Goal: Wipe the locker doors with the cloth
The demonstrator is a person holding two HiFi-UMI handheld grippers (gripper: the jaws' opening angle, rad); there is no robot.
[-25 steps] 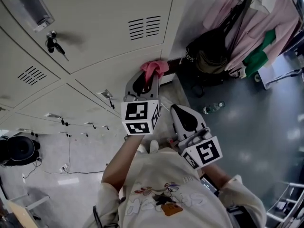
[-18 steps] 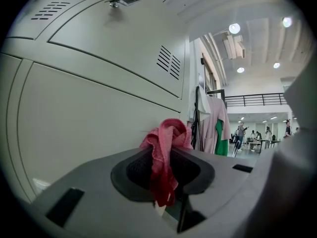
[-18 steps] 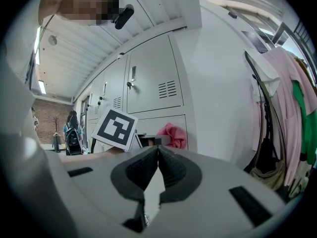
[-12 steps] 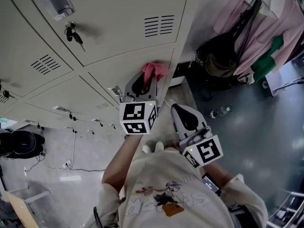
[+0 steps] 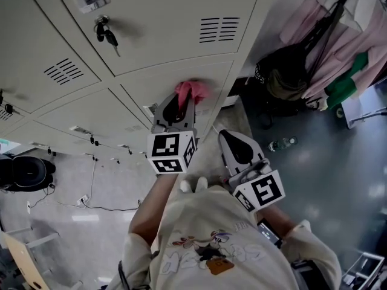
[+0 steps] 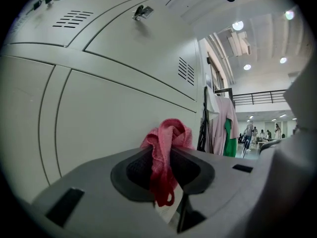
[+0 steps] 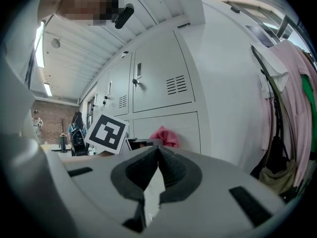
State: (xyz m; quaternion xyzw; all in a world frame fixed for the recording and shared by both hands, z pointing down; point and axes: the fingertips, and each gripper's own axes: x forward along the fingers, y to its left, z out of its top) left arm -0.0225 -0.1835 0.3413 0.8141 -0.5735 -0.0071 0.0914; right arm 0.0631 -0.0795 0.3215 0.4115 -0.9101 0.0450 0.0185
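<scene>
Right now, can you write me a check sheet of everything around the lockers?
Surface: locker doors, pale, all shut, with vent slots.
Job's things: pink cloth, bunched up at the lower door.
Clutter: keys hanging in a lock; bottle lying on the floor.
Grippers: left tool shut on the cloth; right tool shut, empty, not on the doors.
Cables: thin cable trailing on the floor at left.
Surroundings: dark bag and clothes hanging right of the lockers.
</scene>
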